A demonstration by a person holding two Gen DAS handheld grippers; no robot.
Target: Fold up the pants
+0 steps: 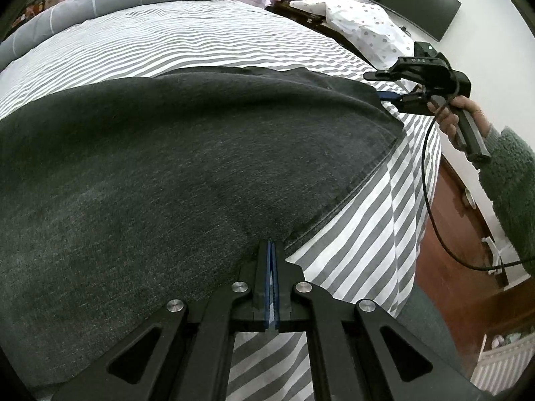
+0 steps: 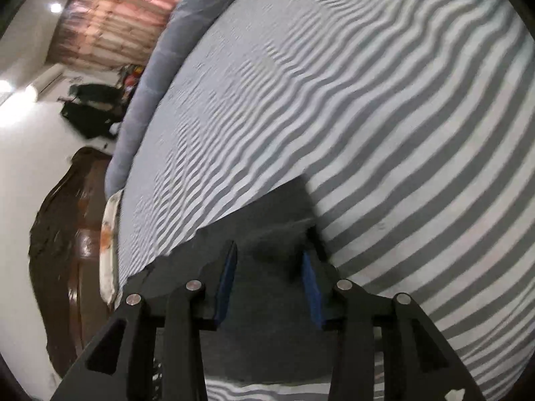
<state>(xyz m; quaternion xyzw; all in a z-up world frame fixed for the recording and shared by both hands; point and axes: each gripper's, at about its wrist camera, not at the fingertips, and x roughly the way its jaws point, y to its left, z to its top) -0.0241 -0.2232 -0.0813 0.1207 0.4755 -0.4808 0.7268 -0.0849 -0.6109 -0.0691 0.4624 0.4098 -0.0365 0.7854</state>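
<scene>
Bed [image 1: 207, 43]: covered by a sheet of grey and white stripes, on which everything else is laid. A grey-blue bolster [image 1: 110, 3] with thin white lines is seen along the bed's far edge in the left wrist view.

Pants [image 1: 187, 153]: dark charcoal, of a heathered knit-like cloth, spread flat over the near half of the bed. A stitched hem is seen along the edge that runs diagonally toward the bed's right side; the surface is mostly smooth, with a few shallow folds near the far edge. In the right wrist view a corner of the same dark cloth [image 2: 267, 230] is shown lying on the striped sheet, slightly raised and blurred.

Monitor [image 1: 406, 1]: dark, mounted on the white wall beyond the bed's right corner.

Spotted pillow [image 1: 367, 26]: white with small dots, placed at the bed's far right corner.

Right gripper [image 1: 384, 85]: held by a hand [image 1: 449, 117] in a green fleecy sleeve, at the bed's right side beside the far corner of the pants. Its fingers [image 2: 225, 284] are parted about a third of the way, blue pads apart; the dark cloth lies between them but is not pressed.

Left gripper [image 1: 271, 250]: set at the hemmed edge of the pants nearest the bed's front. Its fingers are closed tight, blue pads together, with the cloth's edge pinched at the tips.
</scene>
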